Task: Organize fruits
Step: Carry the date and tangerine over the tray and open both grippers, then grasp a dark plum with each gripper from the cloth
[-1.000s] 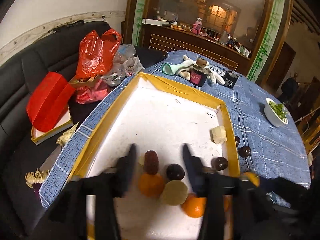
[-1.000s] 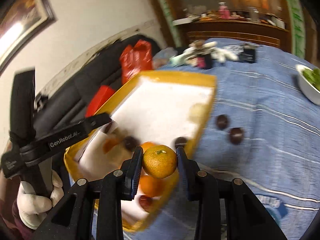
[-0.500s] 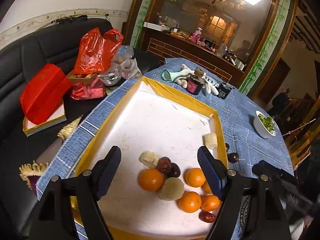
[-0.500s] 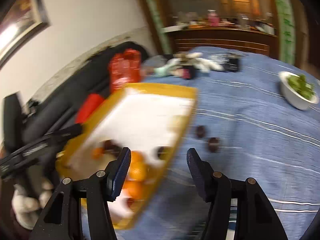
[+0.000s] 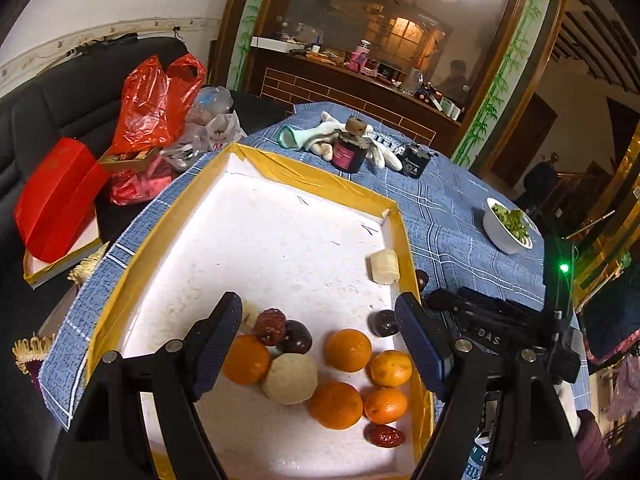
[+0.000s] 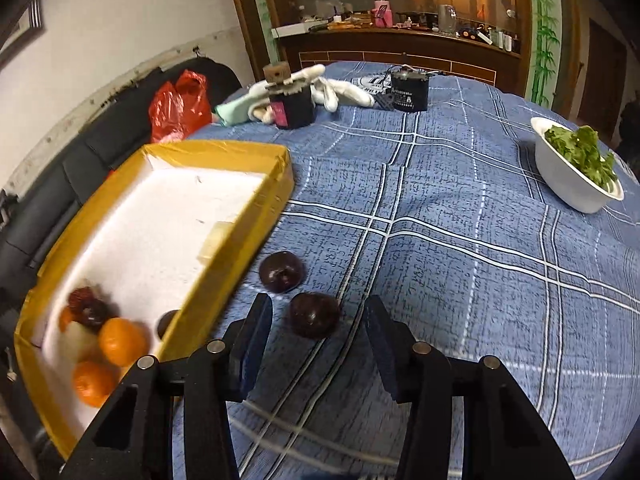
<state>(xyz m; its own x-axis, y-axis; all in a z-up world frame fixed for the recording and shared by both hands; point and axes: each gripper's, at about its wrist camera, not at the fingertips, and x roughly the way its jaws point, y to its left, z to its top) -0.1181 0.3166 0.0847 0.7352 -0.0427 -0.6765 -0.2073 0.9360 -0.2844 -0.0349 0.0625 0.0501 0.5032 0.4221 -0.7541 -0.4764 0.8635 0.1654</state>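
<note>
The yellow-rimmed white tray (image 5: 280,168) holds several oranges (image 5: 347,350), dark plums (image 5: 297,336), red dates (image 5: 384,436) and a pale peeled fruit (image 5: 291,378) at its near end. My left gripper (image 5: 316,304) hangs open above that pile and touches nothing. Two dark plums lie on the blue cloth beside the tray (image 6: 276,160). The nearer plum (image 6: 314,314) sits between the fingers of my right gripper (image 6: 316,309), whose jaws are closing with gaps still on both sides. The farther plum (image 6: 281,271) lies just beyond it.
A white bowl of greens (image 6: 576,168) stands at the right of the table. At the far end are a dark corked jar (image 6: 290,102), white gloves (image 6: 340,88) and a black box (image 6: 409,90). Red bags (image 5: 154,100) lie on the black sofa to the left.
My right gripper let go of its orange, swung right off the tray and came down around a plum on the cloth. My left gripper opened wider and drew back from the pile.
</note>
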